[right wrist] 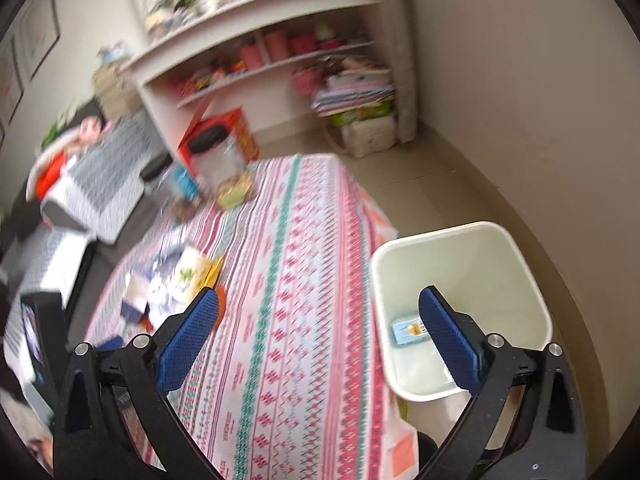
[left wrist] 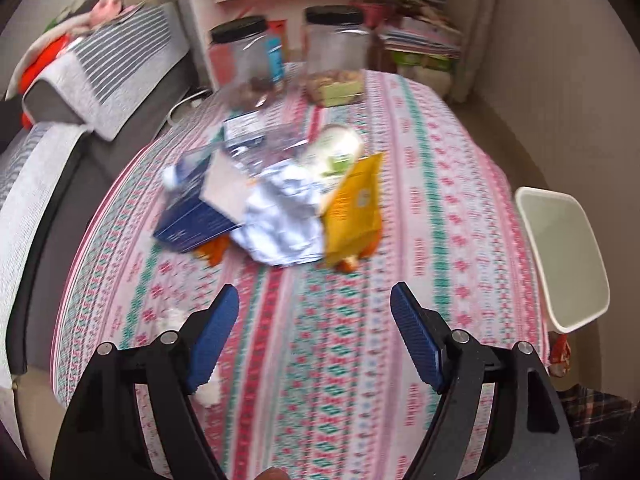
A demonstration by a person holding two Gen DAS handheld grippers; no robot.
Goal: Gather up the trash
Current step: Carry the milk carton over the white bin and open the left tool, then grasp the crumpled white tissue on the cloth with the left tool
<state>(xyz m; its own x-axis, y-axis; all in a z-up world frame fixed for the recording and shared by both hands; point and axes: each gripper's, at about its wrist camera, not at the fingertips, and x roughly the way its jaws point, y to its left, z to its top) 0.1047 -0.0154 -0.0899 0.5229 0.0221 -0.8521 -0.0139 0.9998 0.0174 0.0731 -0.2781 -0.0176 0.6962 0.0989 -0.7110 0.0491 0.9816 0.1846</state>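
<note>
Tablecloth [left wrist: 420,184] litter, labels perhaps too blurred.

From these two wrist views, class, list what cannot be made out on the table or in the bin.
- Left wrist view: print on the yellow packet and blue box is lost to motion blur.
- Left wrist view: contents of the two jars are smeared.
- Left wrist view: the bin shows only its rim; its inside is hidden.
- Right wrist view: the small blue item in the bin is partly covered by a finger.
</note>
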